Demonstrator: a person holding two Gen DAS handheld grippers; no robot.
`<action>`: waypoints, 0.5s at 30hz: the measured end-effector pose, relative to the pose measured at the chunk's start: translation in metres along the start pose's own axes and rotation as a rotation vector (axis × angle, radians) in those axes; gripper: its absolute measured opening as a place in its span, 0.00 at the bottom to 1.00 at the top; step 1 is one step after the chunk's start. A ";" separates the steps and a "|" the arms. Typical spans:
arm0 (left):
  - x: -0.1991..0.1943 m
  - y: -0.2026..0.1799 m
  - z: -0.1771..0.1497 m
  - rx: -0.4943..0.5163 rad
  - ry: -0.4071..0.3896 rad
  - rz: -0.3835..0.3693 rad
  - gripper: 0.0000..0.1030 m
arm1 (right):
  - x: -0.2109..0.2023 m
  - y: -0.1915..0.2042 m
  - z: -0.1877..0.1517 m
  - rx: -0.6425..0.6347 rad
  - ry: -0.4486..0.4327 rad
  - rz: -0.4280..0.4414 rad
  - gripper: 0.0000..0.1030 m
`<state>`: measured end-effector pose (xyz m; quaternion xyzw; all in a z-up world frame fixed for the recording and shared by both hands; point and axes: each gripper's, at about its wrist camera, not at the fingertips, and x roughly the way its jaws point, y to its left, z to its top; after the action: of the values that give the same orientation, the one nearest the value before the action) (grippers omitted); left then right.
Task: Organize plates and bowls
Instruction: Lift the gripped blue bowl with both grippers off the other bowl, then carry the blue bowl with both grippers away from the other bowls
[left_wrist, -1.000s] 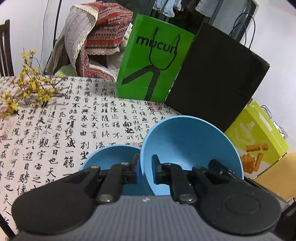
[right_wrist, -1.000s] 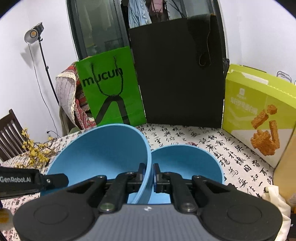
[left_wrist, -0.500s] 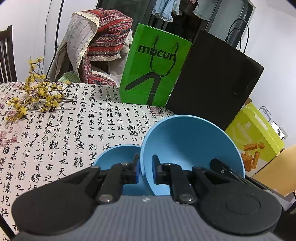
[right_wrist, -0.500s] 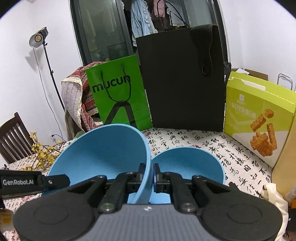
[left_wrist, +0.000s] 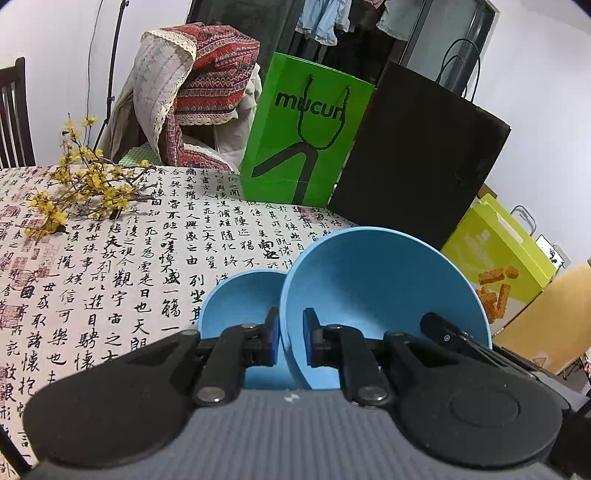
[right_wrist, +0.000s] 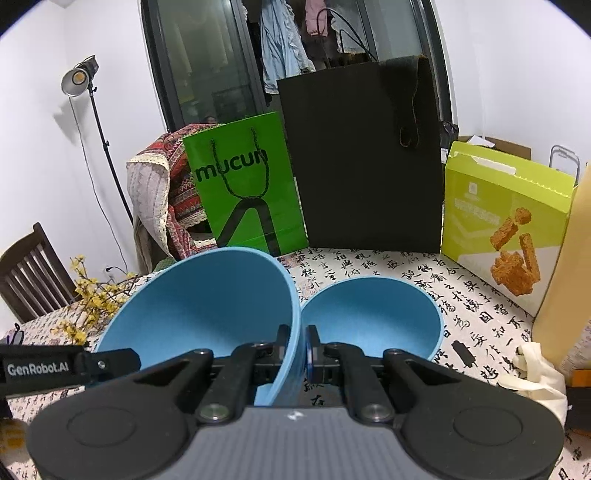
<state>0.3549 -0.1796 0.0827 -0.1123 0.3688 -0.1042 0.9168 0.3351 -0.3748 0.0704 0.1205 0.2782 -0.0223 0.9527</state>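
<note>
large bowl (left_wrist: 384, 280): empty, rim pinched by left gripper (left_wrist: 290, 341) and right gripper (right_wrist: 297, 349) | small bowl (right_wrist: 373, 317): empty, beside it

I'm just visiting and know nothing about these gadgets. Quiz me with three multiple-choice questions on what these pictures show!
1. What stands between the green bag and the snack box?
A. a black bag
B. a lamp
C. a vase

2. What colour are the bowls?
A. white
B. red
C. blue

3. How is the right gripper?
A. wide open
B. shut on a bowl's rim
C. holding a spoon

Answers:
1 A: the black bag stands between the green bag and the snack box.
2 C: the big bowl and the bowl beside it are blue.
3 B: the right gripper pinches the big bowl's rim.
</note>
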 end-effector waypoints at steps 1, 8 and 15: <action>-0.002 0.001 -0.001 -0.002 0.001 -0.001 0.13 | -0.002 0.001 -0.001 0.001 -0.001 0.000 0.08; -0.018 0.003 -0.010 0.006 -0.007 0.010 0.13 | -0.015 0.005 -0.007 -0.002 0.000 0.009 0.08; -0.033 0.005 -0.018 0.010 -0.018 0.017 0.13 | -0.029 0.010 -0.013 -0.003 -0.005 0.017 0.08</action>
<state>0.3193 -0.1682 0.0904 -0.1055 0.3612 -0.0971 0.9214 0.3052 -0.3631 0.0771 0.1215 0.2750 -0.0139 0.9536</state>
